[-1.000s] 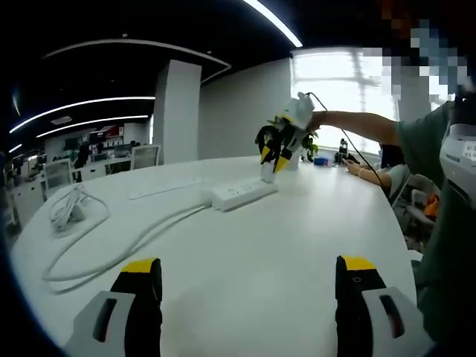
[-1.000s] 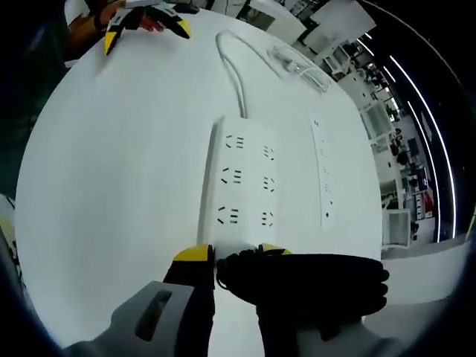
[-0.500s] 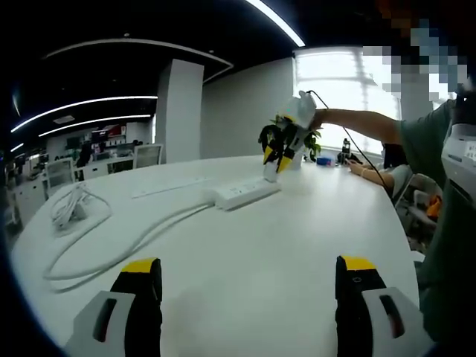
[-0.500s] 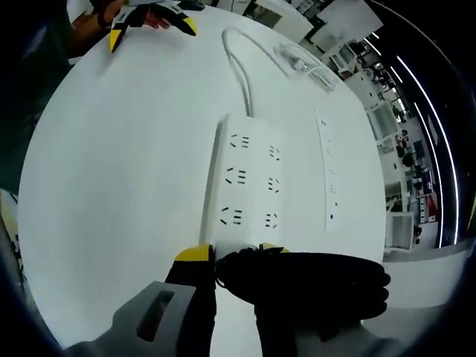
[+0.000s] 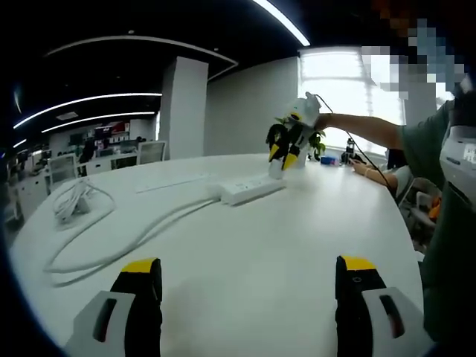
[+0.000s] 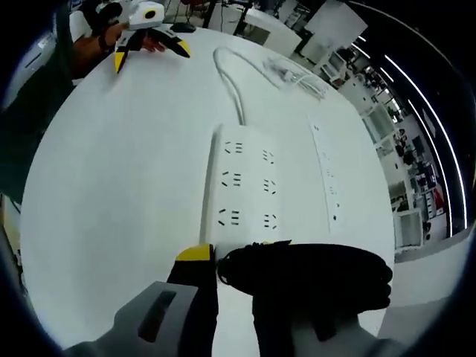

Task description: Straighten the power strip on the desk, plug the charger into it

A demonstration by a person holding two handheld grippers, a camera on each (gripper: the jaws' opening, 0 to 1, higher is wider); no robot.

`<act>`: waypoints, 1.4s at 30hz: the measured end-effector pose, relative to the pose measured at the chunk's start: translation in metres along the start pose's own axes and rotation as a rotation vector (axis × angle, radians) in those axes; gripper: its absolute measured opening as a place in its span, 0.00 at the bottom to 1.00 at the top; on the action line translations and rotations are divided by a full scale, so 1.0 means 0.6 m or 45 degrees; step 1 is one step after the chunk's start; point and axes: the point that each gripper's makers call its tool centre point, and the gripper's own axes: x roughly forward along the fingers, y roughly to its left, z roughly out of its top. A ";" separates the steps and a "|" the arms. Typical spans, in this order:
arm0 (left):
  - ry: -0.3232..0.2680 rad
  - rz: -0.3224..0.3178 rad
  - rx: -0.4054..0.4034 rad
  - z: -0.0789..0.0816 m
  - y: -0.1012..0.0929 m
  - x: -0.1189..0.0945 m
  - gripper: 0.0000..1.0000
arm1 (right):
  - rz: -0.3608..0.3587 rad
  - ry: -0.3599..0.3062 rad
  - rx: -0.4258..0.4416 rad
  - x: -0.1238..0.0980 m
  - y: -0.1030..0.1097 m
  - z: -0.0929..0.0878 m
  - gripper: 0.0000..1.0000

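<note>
On the smooth white desk, our right gripper pinches the boxy white power strip; left gripper gapes wide.

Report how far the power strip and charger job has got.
Done: nothing certain; no plug sits in the white six-socket power strip, which lies beside a slimmer white strip on the white desk.
In hand: the right gripper is shut on the strip's near end. The left gripper is open above bare desk.
Left: finishing the straightening, then plugging in the charger, which I cannot pick out.
</note>
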 end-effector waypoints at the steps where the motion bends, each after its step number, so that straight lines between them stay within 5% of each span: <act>1: 0.000 -0.001 0.001 0.001 0.000 0.002 0.99 | 0.001 -0.003 0.001 -0.001 0.000 -0.001 0.13; 31: -0.016 -0.043 0.046 0.037 -0.014 0.030 0.99 | -0.069 -0.013 0.020 0.007 -0.001 0.003 0.21; 42: -0.016 -0.051 0.079 0.046 -0.025 0.023 0.99 | -0.073 -0.005 -0.058 0.010 0.003 0.004 0.25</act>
